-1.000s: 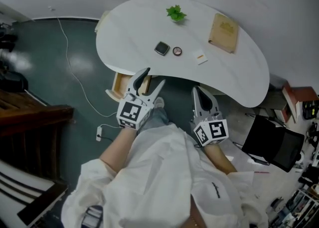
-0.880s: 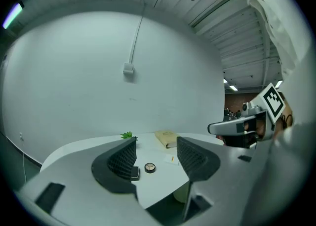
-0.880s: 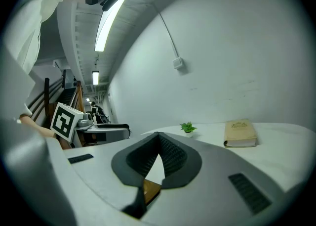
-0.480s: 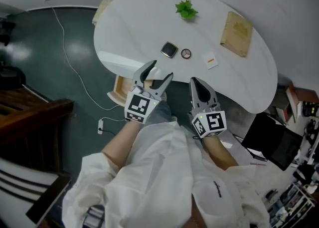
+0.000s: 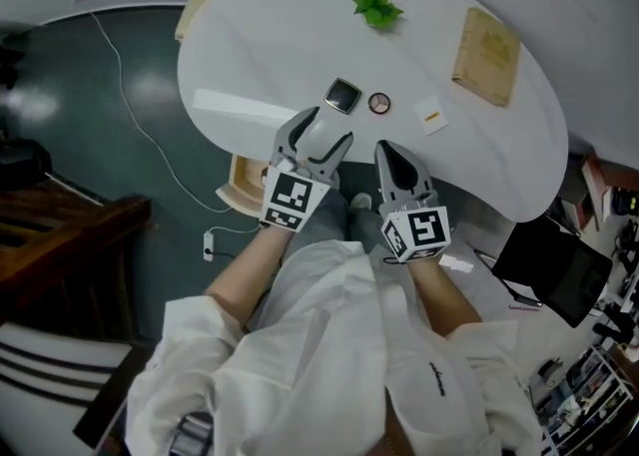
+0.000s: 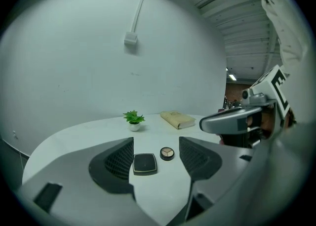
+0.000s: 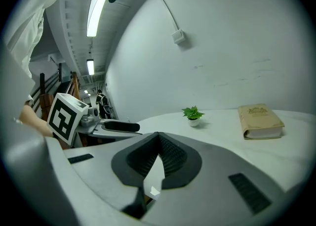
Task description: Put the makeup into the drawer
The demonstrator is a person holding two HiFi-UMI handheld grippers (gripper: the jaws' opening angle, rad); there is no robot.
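Note:
A black square compact (image 5: 342, 96) and a round eyeshadow pot (image 5: 379, 103) lie side by side on the white table (image 5: 250, 55). My left gripper (image 5: 321, 135) hovers over the table's near edge just short of the square compact, open and empty; its jaws have just been opening. In the left gripper view the square compact (image 6: 144, 163) and round pot (image 6: 167, 153) show beyond the spread fingers (image 6: 116, 163). My right gripper (image 5: 391, 152) is shut on nothing, beside the left one at the near edge. A wooden drawer (image 5: 243, 183) stands open under the table's left side.
A small potted plant (image 5: 376, 5), a tan book (image 5: 486, 42) and a small white card (image 5: 430, 116) also lie on the table. A cable and power strip (image 5: 208, 244) run over the dark floor at left. Dark wooden furniture (image 5: 70, 234) stands left, a black box (image 5: 549, 269) right.
Both grippers have moved forward and down to the table's near edge, closer to the compacts. The left jaws have spread wider; the right jaws stay shut.

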